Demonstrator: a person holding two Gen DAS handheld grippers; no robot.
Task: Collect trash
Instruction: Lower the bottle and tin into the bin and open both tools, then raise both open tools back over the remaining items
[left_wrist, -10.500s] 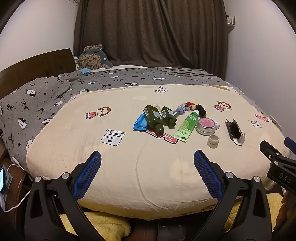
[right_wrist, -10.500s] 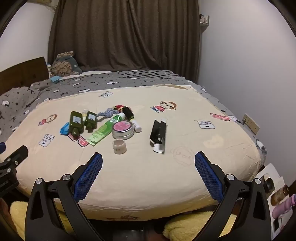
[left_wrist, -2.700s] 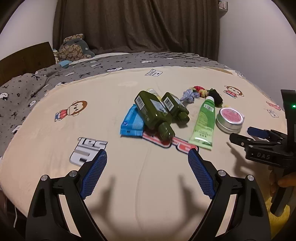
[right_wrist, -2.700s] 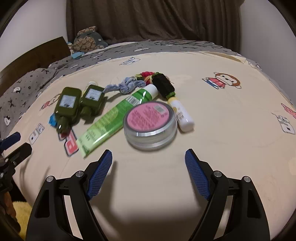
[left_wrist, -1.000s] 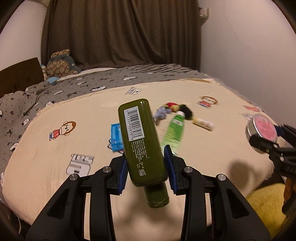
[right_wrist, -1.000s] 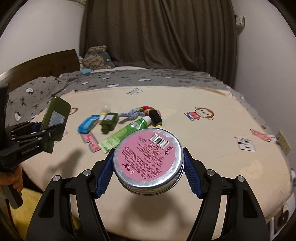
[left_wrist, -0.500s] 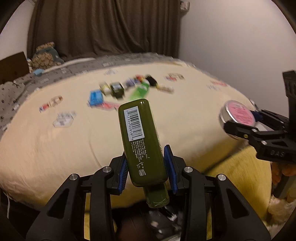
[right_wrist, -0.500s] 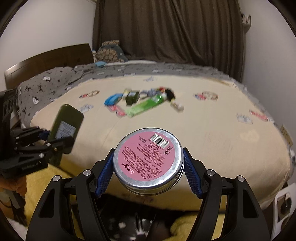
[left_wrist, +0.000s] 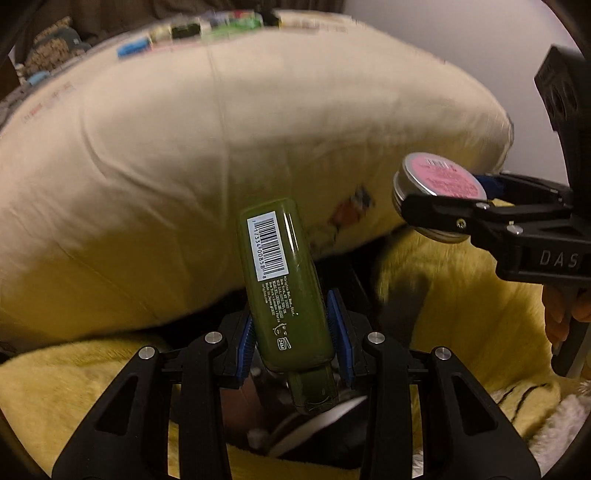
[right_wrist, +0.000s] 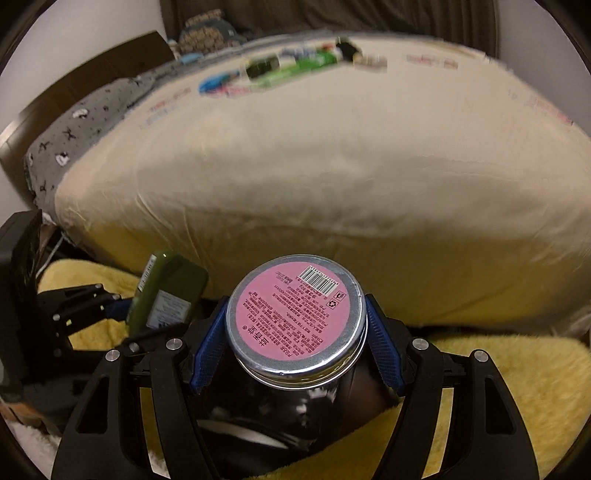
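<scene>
We have the left gripper (left_wrist: 293, 341) clamped on a green bottle (left_wrist: 284, 288), blue pads (left_wrist: 246, 339) pressed to both its sides, barcode end up toward twelve o'clock, cap (left_wrist: 314, 389) down at six. At three o'clock the right gripper (left_wrist: 443, 206) pinches a round tin (left_wrist: 437, 192) with a pink lid. Behind both, the cream bed (left_wrist: 221, 147) fills everything from nine to one o'clock, with blurred bits of clutter (left_wrist: 207, 31) along its far edge at twelve. Yellow fleece (left_wrist: 461, 295) spreads low from four to eight, and a dark opening (left_wrist: 314, 432) shows below the cap.
</scene>
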